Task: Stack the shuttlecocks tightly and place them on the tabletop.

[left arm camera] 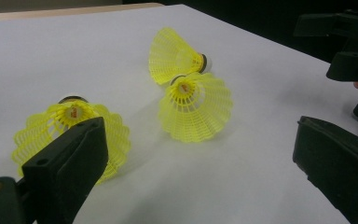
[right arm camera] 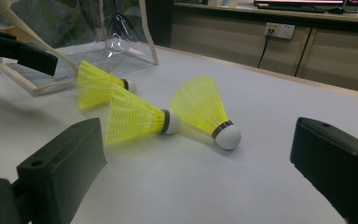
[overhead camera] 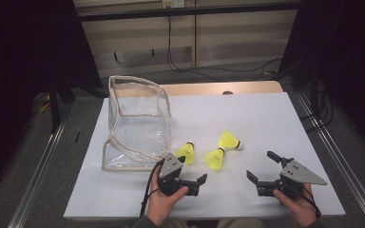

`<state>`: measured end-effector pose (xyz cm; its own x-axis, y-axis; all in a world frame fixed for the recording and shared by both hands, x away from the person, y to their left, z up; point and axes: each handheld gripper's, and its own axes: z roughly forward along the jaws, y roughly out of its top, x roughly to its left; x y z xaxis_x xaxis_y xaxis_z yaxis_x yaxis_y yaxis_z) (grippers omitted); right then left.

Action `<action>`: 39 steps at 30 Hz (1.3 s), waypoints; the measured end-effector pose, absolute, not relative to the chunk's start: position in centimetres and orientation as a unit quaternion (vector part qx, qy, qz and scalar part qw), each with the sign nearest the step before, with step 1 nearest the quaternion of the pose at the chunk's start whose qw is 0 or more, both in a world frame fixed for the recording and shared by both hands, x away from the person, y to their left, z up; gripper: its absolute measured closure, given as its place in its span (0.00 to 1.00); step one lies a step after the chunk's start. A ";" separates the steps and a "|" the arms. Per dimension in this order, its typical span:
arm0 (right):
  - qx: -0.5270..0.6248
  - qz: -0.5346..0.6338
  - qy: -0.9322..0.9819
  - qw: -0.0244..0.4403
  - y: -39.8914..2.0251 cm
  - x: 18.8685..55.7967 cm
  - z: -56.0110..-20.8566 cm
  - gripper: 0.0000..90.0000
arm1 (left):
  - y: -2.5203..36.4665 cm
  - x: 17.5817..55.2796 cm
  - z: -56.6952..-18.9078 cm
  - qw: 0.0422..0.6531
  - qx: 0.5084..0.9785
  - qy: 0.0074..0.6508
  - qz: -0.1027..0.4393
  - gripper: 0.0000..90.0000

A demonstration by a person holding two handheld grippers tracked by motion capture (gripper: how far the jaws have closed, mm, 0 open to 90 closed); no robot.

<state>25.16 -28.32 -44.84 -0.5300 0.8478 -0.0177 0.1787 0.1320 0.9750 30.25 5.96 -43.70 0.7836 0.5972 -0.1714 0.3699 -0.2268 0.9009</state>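
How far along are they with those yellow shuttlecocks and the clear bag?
Nothing looks done yet: the clear bag lies open with nothing inside, and all three shuttlecocks lie on the white table. In hand: the left gripper and right gripper hover open near them, holding nothing. Probably left: bagging all three.

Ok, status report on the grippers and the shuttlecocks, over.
Left gripper open, right gripper open, both empty. Three yellow shuttlecocks lying loose on the table, clear bag beside them. Nothing in the way.
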 end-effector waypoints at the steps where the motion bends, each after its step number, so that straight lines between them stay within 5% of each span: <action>1: 0.374 0.542 0.686 0.308 -28.3 25.2 -44.8 0.03 | 5.9 30.3 -43.7 0.540 0.775 0.313 0.105 0.04; 39: 0.374 0.541 0.688 0.308 -28.3 25.1 -44.8 0.03 | 3.6 31.9 -44.4 0.511 0.764 0.365 0.147 0.06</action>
